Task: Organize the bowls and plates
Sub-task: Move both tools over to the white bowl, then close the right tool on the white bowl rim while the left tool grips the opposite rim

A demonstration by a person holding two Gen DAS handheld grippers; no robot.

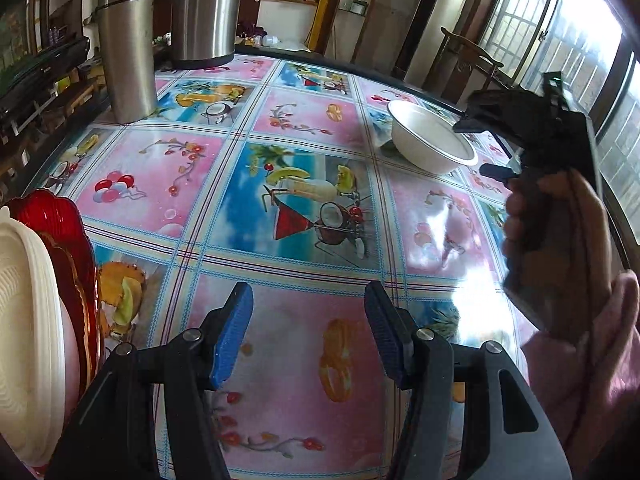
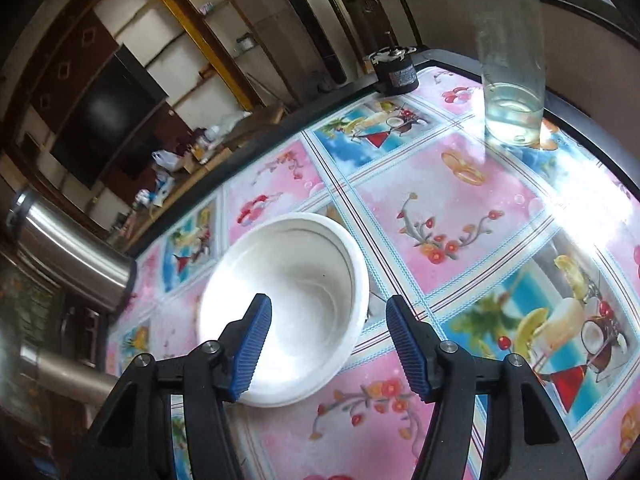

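A white bowl (image 2: 296,308) stands upright on the patterned table, and the same white bowl (image 1: 430,140) shows at the far right in the left wrist view. My right gripper (image 2: 328,344) is open just above and in front of the bowl, its left finger over the bowl's inside and its right finger outside the rim. That right gripper (image 1: 492,148) also appears in the left wrist view, held by a hand beside the bowl. My left gripper (image 1: 308,332) is open over bare tablecloth. At the left edge stand a white plate (image 1: 24,320) and red plates (image 1: 64,232).
Two steel flasks (image 1: 128,44) stand at the table's far left. A clear glass jar (image 2: 512,80) and a small black object (image 2: 396,72) sit near the far edge in the right wrist view. A pink sleeve (image 1: 588,360) is at the right. A wooden chair (image 1: 468,60) is beyond the table.
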